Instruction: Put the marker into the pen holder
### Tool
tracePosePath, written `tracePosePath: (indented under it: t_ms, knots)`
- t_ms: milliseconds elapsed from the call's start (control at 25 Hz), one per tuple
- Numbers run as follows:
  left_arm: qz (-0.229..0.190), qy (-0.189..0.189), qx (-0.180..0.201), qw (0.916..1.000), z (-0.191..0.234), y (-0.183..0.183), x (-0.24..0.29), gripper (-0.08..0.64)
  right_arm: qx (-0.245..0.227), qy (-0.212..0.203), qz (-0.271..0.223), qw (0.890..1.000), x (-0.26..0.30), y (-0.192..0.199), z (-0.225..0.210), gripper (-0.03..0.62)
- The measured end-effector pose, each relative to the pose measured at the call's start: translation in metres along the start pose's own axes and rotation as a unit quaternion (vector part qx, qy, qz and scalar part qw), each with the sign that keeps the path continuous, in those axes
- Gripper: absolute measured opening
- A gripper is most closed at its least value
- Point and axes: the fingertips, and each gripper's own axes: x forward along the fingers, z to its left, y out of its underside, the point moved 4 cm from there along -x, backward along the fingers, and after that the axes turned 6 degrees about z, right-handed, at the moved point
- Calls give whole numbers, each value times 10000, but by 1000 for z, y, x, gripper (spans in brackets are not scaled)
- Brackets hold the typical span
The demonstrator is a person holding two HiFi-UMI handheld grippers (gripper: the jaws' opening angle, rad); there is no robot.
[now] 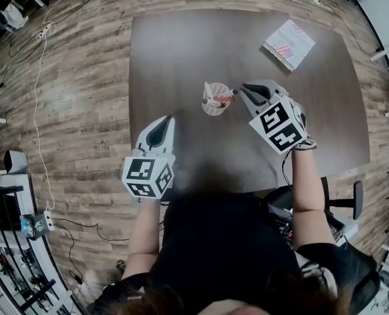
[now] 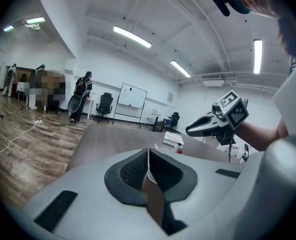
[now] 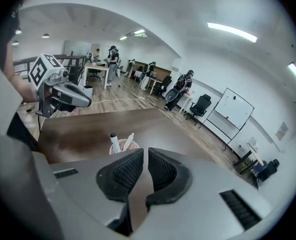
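Head view: holder sat on bench. Marker stood in it, red end leaning over rim toward right tongs, just beside tips. Left tongs stayed apart from holder, by near bench edge.

Left gripper view: left tongs were pressed together, empty. Right tongs showed ahead, over bench.

Right gripper view: right tongs were slightly spread, nothing between. Holder sat just beyond tips, with black-capped pen and white pen standing inside.
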Motion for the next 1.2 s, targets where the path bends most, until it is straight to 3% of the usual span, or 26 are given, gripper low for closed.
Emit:
tracePosePath:
  t_ms: [240, 560, 880, 1200]
  knots:
    - [-87, -25, 52, 9999, -6, -8, -2, 32, 1286, 98, -669, 9894, -13, 13, 0, 21]
    - [-226, -96, 73, 9997, -6, -22, -5, 32, 2317, 338, -1284, 9637, -23, 32, 5, 18]
    - [-221, -141, 92, 9996, -4, -25, -6, 31, 2718, 479, -1492, 9495, -24, 40, 19, 18]
    - [-150, -167, 65, 9997, -4, -23, -4, 31, 3083, 421, -1401, 9400, -18, 46, 24, 17]
